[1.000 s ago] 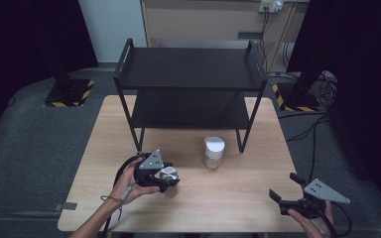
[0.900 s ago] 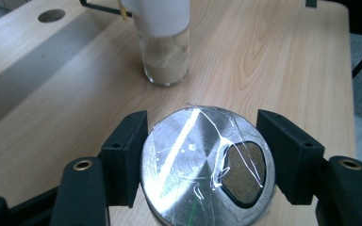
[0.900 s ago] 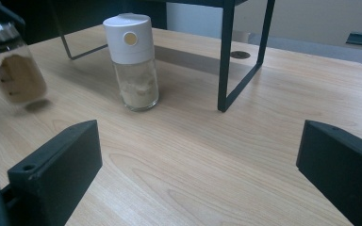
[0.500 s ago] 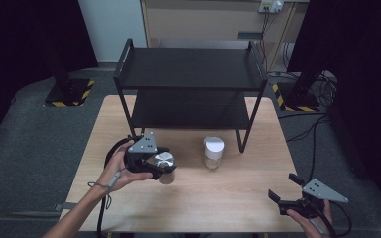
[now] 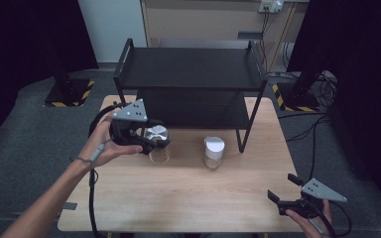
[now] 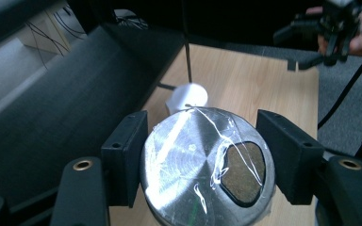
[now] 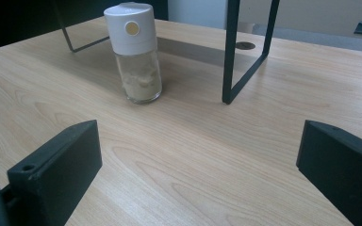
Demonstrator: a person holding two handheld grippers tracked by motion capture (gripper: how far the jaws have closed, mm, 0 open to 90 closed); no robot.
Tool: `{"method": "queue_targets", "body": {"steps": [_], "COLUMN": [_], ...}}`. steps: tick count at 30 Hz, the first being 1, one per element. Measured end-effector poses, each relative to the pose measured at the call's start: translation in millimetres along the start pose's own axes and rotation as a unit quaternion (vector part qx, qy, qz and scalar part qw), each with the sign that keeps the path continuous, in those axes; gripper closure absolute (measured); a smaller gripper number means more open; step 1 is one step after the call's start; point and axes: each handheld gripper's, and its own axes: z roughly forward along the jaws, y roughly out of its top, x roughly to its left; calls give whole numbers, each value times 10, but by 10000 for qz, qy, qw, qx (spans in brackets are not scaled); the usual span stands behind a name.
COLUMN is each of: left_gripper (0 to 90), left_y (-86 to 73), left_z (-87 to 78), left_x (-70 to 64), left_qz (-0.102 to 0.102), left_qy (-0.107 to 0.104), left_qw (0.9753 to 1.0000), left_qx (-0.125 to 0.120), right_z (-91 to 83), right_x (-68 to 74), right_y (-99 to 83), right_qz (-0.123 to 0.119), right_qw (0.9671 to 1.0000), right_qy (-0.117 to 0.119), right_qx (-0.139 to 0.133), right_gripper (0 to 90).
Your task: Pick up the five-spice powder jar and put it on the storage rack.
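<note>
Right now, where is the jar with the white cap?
In the high view, the white-capped jar stands on the table near its middle, just in front of the black shelf, right of the metal-lidded jar held between the left tool's jaws.

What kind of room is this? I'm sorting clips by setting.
Probably a lab or recording studio, not a kitchen: black curtains around, hazard-striped stand bases on grey carpet, cables, and a bare wooden table with a black shelf.

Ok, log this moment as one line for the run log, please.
left gripper: shut on silver-lidded jar, lifted near rack | right gripper: open, idle at table edge | white-capped jar: standing on table
</note>
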Motion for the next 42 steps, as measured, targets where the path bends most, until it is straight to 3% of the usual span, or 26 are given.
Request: {"method": "queue_targets", "body": {"steps": [6,13,20,24,28,33,42], "left_gripper": [357,357,357,357,358,358,358], "left_y": [390,787,1233,1405,1504,1597,1605], "left_z": [-172,-338,-475,-475,-421,-307,-46], "left_x": [105,296,360,452,517,620,856], "left_qz": [7,-242,-321,-446,-577,-851,-1106], "left_qy": [151,249,801,998,1252,1574,2030], "left_qw": [9999,9994,9963,9940,9904,9838,9729], "left_qx": [61,-29,-5,-11,-56,-52,-18], "right_z": [5,1,11,13,6,6,3], "right_x": [-9,-11,-23,-26,-28,-30,-36], "right_y": [-2,-3,-4,-4,-11,-9,-17], "right_qz": [41,73,114,131,147,140,170], "right_qw": [10000,10000,9999,9999,9999,9999,9998], "right_qy": [26,42,56,67,65,82,90], "right_qx": [5,9,34,36,19,21,4], "right_gripper": [12,11,11,11,11,11,11]}}
